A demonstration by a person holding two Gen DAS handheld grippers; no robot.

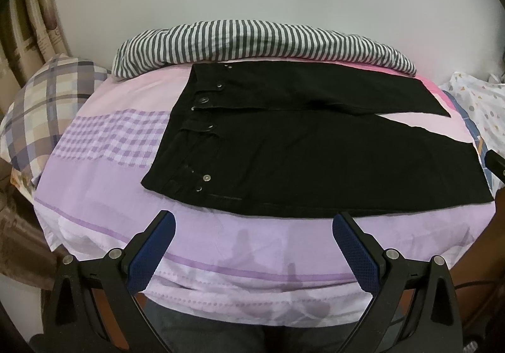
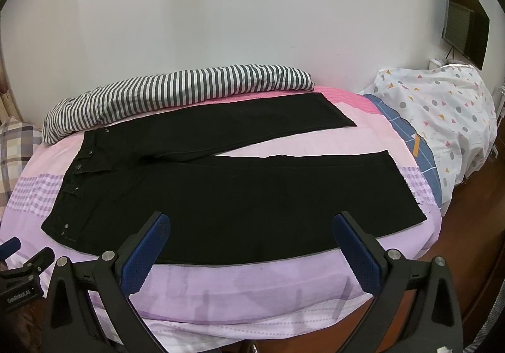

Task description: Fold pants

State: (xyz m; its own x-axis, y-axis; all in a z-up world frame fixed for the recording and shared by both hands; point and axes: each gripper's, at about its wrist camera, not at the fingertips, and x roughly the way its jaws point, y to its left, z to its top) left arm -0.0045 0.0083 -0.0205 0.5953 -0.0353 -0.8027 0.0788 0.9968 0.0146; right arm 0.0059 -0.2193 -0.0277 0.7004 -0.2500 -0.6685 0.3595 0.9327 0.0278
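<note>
The left gripper [image 1: 254,228] is spread wide and holds nothing, and the right gripper [image 2: 251,226] is the same; both hang over the near edge of the bed [image 1: 104,195]. The black pants [image 1: 315,154] lie flat ahead of them, long axis left to right. The waistband [image 1: 186,132] is nearer the left gripper, the leg ends [image 2: 401,182] nearer the right.

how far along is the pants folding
Done: the black pants lie flat on the bed, legs spread apart, waistband to the left. In hand: nothing; the left tongs and right tongs are both open and hover at the near edge. Left: every fold, as no fold shows yet.
</note>
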